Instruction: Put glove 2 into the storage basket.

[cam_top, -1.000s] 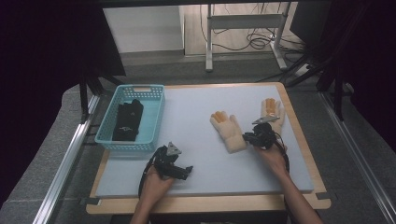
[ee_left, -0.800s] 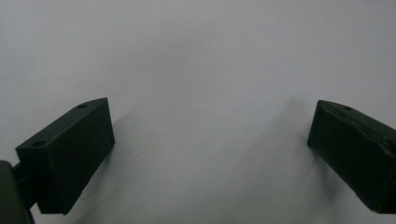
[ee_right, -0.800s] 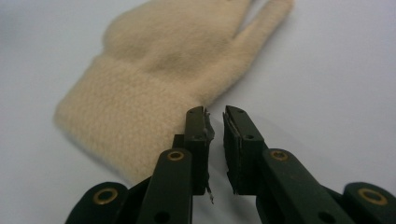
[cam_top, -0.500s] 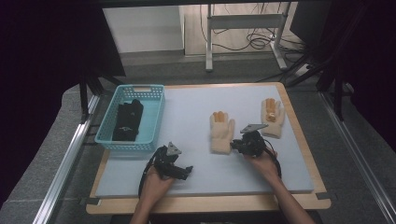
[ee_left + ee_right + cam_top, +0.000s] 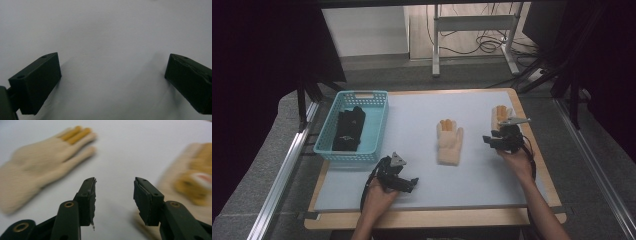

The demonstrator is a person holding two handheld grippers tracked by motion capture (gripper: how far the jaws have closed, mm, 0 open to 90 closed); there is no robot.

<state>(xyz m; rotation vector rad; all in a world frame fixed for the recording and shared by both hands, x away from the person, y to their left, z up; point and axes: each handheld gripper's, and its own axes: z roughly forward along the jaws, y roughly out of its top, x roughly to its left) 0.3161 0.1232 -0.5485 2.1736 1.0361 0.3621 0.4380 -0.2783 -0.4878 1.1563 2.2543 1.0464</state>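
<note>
A cream glove with orange fingertips (image 5: 449,142) lies flat in the middle of the white mat (image 5: 422,115), and shows at the left of the right gripper view (image 5: 37,175). A second glove of the same kind (image 5: 501,116) lies near the right edge, blurred in that view (image 5: 195,180). My right gripper (image 5: 498,136) hovers between the two gloves. Its jaws (image 5: 114,200) have just been opening, and nothing is between them. My left gripper (image 5: 408,182) rests near the front edge of the mat, wide open (image 5: 112,85) over bare mat.
A blue basket (image 5: 377,125) stands at the left of the table with dark gloves (image 5: 347,130) inside. The wooden table rim (image 5: 532,135) runs close past the right glove. Black frame posts and a metal rail flank the table.
My right gripper let go of the middle glove, which now lies flat, and moved right toward the second glove with its jaws wider. The left gripper stayed put.
</note>
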